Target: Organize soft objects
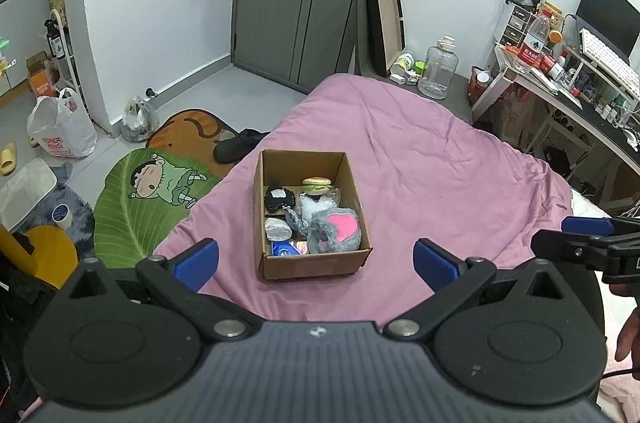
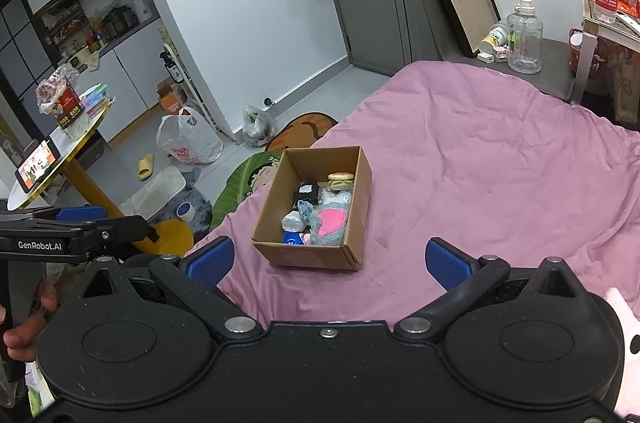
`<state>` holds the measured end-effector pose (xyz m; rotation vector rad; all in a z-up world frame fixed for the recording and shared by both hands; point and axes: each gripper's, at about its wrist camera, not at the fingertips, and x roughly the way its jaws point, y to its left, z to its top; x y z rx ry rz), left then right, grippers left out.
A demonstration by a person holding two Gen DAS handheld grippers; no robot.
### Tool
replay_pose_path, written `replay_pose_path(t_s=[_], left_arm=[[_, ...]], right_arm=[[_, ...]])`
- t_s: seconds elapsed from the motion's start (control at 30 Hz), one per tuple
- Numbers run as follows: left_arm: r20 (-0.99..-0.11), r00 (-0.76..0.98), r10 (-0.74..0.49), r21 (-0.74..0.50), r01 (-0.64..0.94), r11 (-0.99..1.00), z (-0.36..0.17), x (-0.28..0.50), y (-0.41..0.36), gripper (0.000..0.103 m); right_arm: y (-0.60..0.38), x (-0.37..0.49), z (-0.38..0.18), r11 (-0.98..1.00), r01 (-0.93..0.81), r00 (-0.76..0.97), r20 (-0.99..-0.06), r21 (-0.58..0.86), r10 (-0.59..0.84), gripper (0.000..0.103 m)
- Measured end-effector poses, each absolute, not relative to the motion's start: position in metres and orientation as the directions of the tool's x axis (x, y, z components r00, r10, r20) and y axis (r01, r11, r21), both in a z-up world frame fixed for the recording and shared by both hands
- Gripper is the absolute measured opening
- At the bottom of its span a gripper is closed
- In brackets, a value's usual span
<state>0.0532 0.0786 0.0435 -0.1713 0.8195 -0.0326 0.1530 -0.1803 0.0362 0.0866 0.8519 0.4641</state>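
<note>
Even, bright indoor light, soft shadows, sharp focus, strong fisheye bending at edges, dark corners

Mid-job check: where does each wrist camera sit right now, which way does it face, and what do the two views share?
Left wrist: sits behind the open left gripper, above the near bed edge, facing down at the box and the door beyond; the right gripper pokes in at right.
Right wrist: sits behind the open right gripper, looking down at the box from its right; the left gripper and a hand show at left.
Shared: box, pink bed, door, leaf rug.
</note>
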Motion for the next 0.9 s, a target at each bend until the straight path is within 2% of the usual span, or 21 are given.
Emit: replay_pose_path(t_s=[0.9], left_arm=[[-0.722, 0.687, -0.079, -0.142, -0.036, 0.989, 0.0497, 0.0501, 0.0767, 0.103]], right_arm=[[-0.1844, 0.1523, 0.0450, 0.903, -0.365, 0.590, -0.693, 0.228, 0.414, 0.103]])
